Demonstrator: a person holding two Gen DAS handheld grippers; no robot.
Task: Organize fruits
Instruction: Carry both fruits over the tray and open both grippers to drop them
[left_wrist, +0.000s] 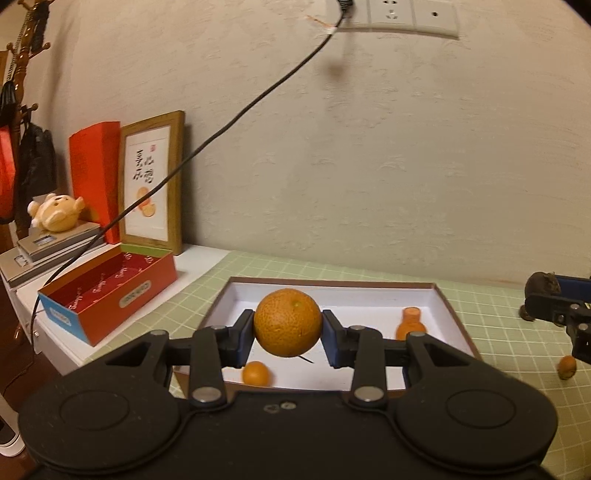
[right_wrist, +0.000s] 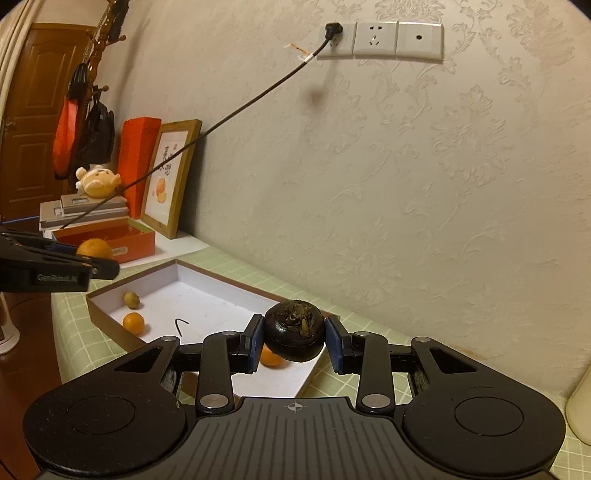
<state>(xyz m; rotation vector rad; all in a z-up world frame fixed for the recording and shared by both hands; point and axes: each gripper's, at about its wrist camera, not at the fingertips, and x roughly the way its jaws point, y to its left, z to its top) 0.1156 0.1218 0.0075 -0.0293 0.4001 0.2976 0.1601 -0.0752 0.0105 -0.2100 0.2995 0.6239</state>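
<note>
A: Start at the left. What sits on the bench (left_wrist: 207, 258)?

B: A red box (left_wrist: 110, 291), open and tilted, on the white part. Behind it a frame (left_wrist: 153, 184) leans on the wall, with a plush toy (left_wrist: 55, 212) on grey cases just left of it.

A: And the left tongs (left_wrist: 288, 332)?

B: Closed on an orange (left_wrist: 288, 322), both blue pads pressed to its sides. It is held in the air above the tray (left_wrist: 439, 295), which lies on the green checked mat (left_wrist: 498, 306).

A: What lies in the tray?

B: From the left wrist view, a small orange fruit (left_wrist: 255, 373) near the front edge and an orange piece (left_wrist: 410, 325) at the right. The right wrist view also shows a small yellow-green fruit (right_wrist: 131, 299) in the far corner and a thin dark hook-shaped bit (right_wrist: 180, 326) on the white floor.

A: The right tongs (right_wrist: 294, 338)?

B: Narrowly set and clamped on a dark fruit (right_wrist: 294, 330), round and nearly black with a rough dry top. It hangs over the near right end of the tray.

A: Anything off to the right?

B: One small brownish fruit (left_wrist: 567, 367) on the mat, outside the tray, below the right tongs as the left camera sees them.
</note>
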